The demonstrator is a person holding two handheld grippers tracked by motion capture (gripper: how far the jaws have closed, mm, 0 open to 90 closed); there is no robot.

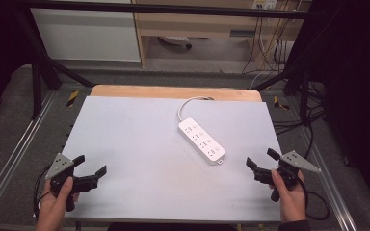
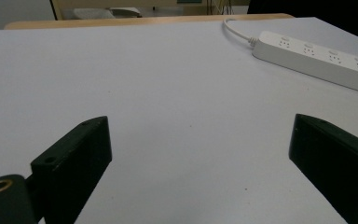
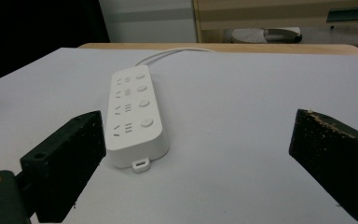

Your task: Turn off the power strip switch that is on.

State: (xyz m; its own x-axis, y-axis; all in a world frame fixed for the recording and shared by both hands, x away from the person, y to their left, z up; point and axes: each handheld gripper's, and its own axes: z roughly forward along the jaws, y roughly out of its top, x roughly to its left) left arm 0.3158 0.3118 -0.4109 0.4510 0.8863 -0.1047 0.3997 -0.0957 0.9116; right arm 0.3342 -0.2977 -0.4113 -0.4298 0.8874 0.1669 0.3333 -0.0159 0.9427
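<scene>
A white power strip (image 1: 201, 140) with several sockets and buttons lies at an angle on the grey-white table top (image 1: 139, 159), right of centre; its white cable (image 1: 188, 102) curls off over the far edge. My left gripper (image 1: 90, 165) is held near the front left corner, open, nothing between its jaws. At the front right edge my right gripper (image 1: 261, 159) is open too, a short way right of the strip's near end. The left gripper view has the power strip (image 2: 317, 59) far off at upper right. In the right gripper view the power strip (image 3: 135, 114) lies just ahead, left of centre.
A wooden board edge (image 1: 173, 91) runs along the far side of the table. Black frame bars (image 1: 38, 72) and dark cables (image 1: 313, 120) flank the table. A wide bare stretch of the white surface (image 2: 168, 93) spreads between the two grippers.
</scene>
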